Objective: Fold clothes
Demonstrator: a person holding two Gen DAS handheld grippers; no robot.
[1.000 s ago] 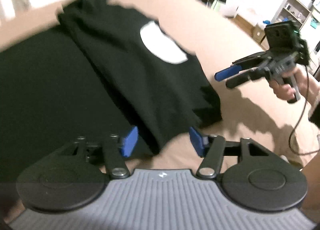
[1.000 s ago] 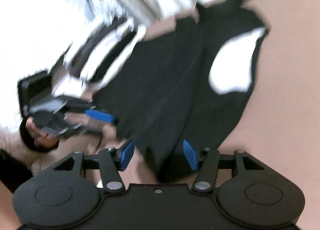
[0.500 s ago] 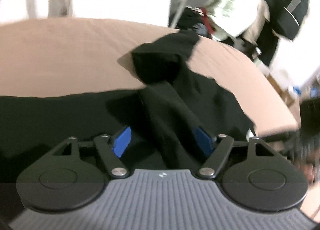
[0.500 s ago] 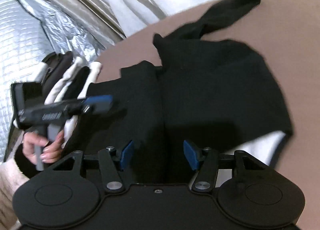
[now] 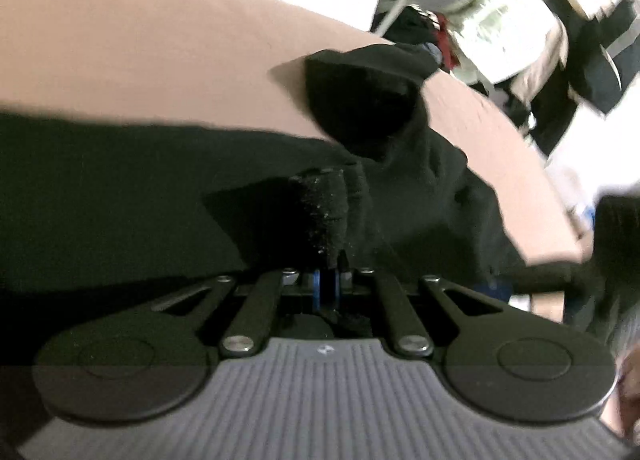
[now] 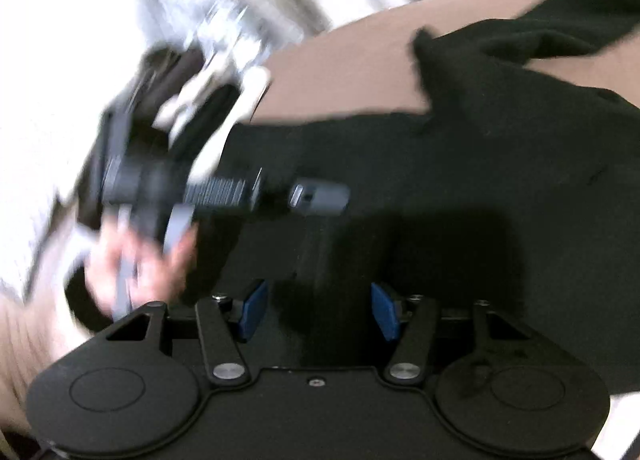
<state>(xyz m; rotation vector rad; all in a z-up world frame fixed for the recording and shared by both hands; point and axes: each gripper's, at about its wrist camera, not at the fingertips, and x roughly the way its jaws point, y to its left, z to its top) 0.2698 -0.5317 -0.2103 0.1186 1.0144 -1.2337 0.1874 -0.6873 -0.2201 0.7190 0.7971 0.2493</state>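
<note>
Only left wrist view shows pinched black garment (image 5: pixel 332 212).

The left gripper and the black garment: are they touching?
Touching. The left wrist view shows the left gripper closed, with a fold of the black garment pinched in it.

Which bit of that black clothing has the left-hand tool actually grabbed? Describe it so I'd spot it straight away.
Start at the wide tan padded surface and the black garment spread over it. Near the garment's middle a narrow ridge of black fabric rises toward the left gripper, which is shut on it. Unlike the flat cloth around, it stands pinched and lint-speckled.
</note>
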